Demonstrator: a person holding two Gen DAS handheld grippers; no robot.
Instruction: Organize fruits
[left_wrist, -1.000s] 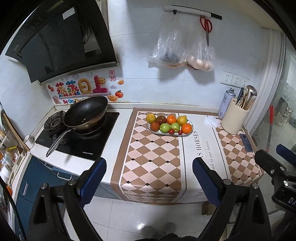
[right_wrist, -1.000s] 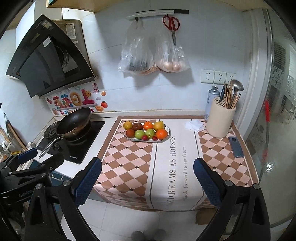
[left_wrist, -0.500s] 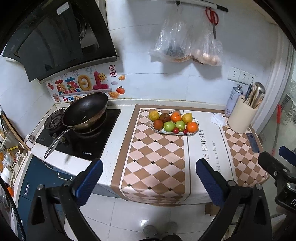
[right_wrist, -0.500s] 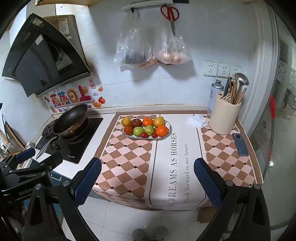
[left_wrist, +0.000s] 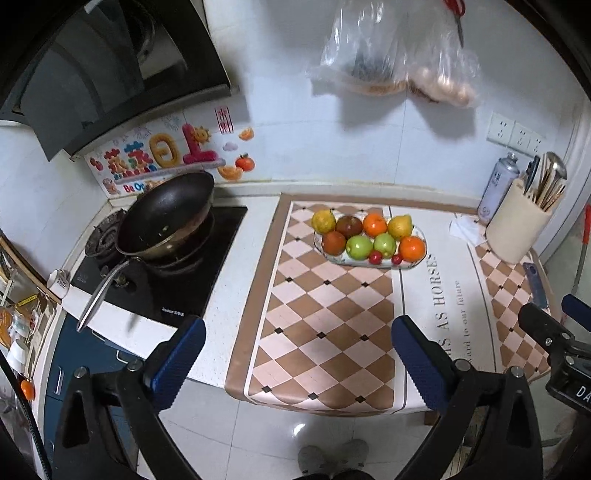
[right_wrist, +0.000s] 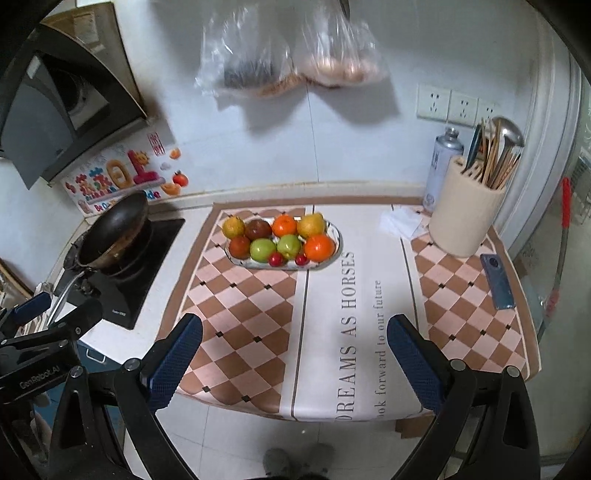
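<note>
Both the left gripper (left_wrist: 293, 352) and the right gripper (right_wrist: 293, 349) hang with jaws spread wide and nothing between them, out over the floor at the near edge of the counter (left_wrist: 236, 295). The tray (right_wrist: 334, 242) of fruit sits well ahead of both sets of jaws, left of centre for the right pair. The fruits look firm, round and smooth, so probably light but apt to roll or slip; each wants taking across its widest part. The orange (right_wrist: 319, 247) at the tray's right end seems most open to approach, while the small red ones (right_wrist: 276, 259) (cherry-sized) would need a gentler close.
</note>
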